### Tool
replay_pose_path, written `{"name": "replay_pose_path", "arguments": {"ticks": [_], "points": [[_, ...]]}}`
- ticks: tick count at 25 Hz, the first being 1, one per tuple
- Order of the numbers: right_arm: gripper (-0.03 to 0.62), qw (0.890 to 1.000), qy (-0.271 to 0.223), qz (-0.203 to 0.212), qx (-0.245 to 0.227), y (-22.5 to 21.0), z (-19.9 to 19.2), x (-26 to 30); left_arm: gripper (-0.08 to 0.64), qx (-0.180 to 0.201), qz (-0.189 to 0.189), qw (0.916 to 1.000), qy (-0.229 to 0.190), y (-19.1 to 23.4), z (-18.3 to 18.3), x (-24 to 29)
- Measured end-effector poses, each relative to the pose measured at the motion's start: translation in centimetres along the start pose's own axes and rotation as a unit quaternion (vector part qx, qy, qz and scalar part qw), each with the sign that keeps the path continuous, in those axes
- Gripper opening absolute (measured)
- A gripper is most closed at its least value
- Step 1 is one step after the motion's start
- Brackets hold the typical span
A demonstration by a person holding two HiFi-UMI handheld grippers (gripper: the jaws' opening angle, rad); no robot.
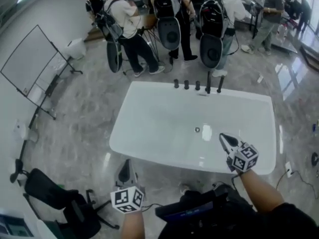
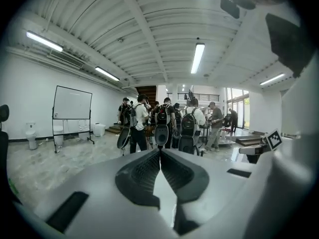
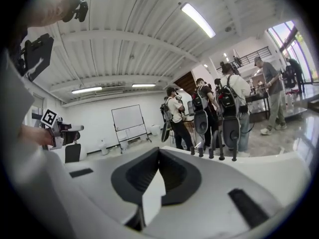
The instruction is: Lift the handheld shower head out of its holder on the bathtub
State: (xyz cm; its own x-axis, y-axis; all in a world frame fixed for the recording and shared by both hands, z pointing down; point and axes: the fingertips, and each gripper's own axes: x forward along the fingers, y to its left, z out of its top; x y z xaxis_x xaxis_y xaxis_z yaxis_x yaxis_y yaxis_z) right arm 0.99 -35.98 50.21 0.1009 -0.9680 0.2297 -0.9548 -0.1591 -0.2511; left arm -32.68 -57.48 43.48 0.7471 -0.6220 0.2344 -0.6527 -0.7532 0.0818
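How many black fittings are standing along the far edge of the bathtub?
5, in one row on the far rim of the bathtub: three short knobs at the left, two taller pieces at the right. None looks hidden.

The head camera looks steeply down from above the near edge of the tub (image 1: 159,118): whole tub mid-frame, people (image 1: 132,19) along the top, whiteboard (image 1: 32,59) at upper left. Both gripper cameras ride low and face nearly level across the room, the left with the people at centre, the right with the taps (image 3: 222,148) close, right of centre. All three share people and whiteboard.
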Motion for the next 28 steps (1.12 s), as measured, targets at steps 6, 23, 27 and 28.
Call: {"name": "replay_pose_path", "arguments": {"ticks": [6,23,27,28], "points": [[0.008,0.997,0.013,-0.020,-0.079,2.4,0.2,-0.1,0.015,-0.004,-0.064,0.9977,0.021,0.2,-1.2,6.0],[0.008,0.988,-0.033,-0.136,-0.062,-4.8,0.8,-7.8,0.015,0.039,-0.177,0.9835,0.006,-11.1,1.2,13.9],[0.008,0.988,-0.040,-0.131,-0.065,-6.5,1.4,-8.1,0.015,0.035,-0.162,0.9862,0.001,-12.1,1.7,14.3],[0.008,0.988,-0.043,-0.130,-0.066,-7.1,1.8,-8.2,0.015,0.036,-0.162,0.9862,0.002,-12.6,1.9,14.3]]}}
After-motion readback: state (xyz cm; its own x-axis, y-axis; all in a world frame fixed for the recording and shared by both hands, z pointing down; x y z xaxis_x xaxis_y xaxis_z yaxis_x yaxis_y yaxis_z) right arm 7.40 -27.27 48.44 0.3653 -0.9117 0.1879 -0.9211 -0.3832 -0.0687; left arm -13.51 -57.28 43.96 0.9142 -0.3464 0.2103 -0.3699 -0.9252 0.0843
